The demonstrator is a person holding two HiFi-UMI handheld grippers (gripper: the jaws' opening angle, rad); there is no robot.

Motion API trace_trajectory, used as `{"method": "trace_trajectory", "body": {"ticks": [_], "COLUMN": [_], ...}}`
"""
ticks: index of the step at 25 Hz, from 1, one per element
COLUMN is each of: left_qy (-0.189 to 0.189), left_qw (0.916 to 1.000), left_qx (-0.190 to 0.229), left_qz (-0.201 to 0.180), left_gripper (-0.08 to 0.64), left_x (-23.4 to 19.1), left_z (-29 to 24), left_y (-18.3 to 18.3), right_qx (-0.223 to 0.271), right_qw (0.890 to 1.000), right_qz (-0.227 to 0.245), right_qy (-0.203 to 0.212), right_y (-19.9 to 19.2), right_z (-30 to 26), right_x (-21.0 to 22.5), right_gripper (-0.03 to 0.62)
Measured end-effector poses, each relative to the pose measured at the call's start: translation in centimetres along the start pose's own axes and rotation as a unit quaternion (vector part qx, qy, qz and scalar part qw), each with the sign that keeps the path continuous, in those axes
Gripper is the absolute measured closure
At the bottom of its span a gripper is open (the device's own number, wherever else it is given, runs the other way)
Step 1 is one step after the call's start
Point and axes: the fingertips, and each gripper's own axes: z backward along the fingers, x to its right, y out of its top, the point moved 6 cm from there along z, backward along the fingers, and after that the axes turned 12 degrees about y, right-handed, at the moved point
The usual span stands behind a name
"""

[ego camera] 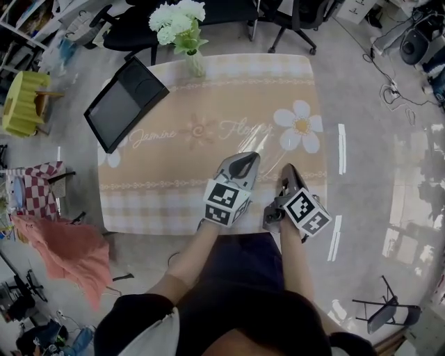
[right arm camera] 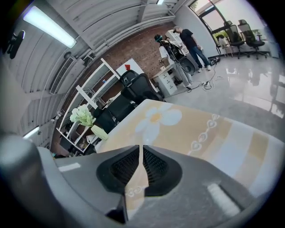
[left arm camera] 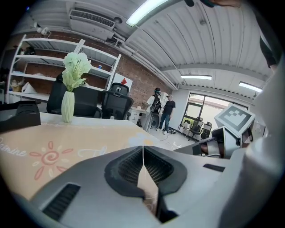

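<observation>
Hovering side by side, left gripper (ego camera: 243,160) and right gripper (ego camera: 288,170) both have jaws closed together on nothing. Floral tablecloth (ego camera: 208,142) lies directly beneath, flower vase (ego camera: 195,61) well ahead, black tablet (ego camera: 125,103) ahead-left.

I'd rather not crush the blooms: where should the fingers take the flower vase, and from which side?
Grip the vase by its pale body, below the flowers. It stands upright and slim, so probably come in level from the near side.
</observation>
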Motion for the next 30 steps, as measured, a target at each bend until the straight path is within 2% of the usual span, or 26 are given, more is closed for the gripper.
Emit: {"method": "trace_trajectory", "body": {"ticks": [6, 15, 20, 30], "left_qy": [0.005, 0.018, 0.020, 0.012], "left_qw": [1.0000, 0.9996, 0.9995, 0.9994], "left_qx": [-0.004, -0.001, -0.001, 0.004], "left_qz": [0.006, 0.020, 0.026, 0.031], "left_gripper": [0.548, 0.548, 0.548, 0.548], "left_x": [0.0, -0.8, -1.4, -2.0], "left_z": [-0.6, -1.3, -1.3, -1.0], "left_y": [-0.3, -0.3, -0.2, 0.1], "right_qx": [-0.018, -0.042, -0.046, -0.059], "right_qw": [0.999, 0.998, 0.998, 0.996], "right_qz": [-0.037, -0.039, -0.032, -0.028], "right_qy": [0.009, 0.006, -0.015, -0.057], "right_y": [-0.4, -0.6, -0.9, -1.4], "right_z": [-0.8, -2.1, -2.5, -3.1], "right_x": [0.4, 0.4, 0.5, 0.6], "right_gripper": [0.566, 0.546, 0.512, 0.511]}}
